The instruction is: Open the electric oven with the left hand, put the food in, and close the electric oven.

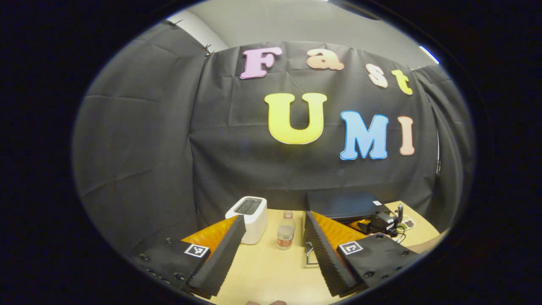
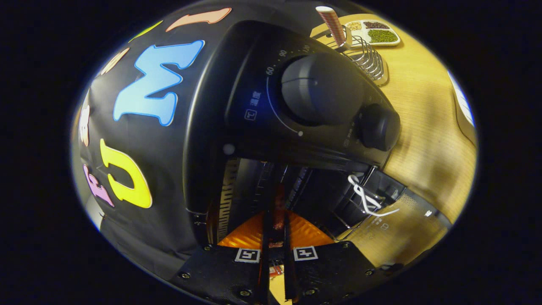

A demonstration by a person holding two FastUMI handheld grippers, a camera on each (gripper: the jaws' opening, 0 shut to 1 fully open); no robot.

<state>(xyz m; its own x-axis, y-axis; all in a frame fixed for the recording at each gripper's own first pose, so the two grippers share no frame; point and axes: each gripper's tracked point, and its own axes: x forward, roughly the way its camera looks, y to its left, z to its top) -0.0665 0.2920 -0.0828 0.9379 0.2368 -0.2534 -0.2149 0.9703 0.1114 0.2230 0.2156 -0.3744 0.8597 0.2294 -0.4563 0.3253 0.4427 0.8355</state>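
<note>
— Pinched narrow in the right gripper [image 2: 275,237], the food [image 2: 278,212] is going into the open oven [image 2: 296,106] at lower centre.

— Keep it level, clear of the rack [image 2: 360,203]. Left gripper [image 1: 275,258] is idling wide over the bench [image 1: 271,271].

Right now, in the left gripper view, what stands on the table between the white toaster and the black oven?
A small clear bottle stands between the toaster and the oven, on the table, in the left gripper view.
</note>
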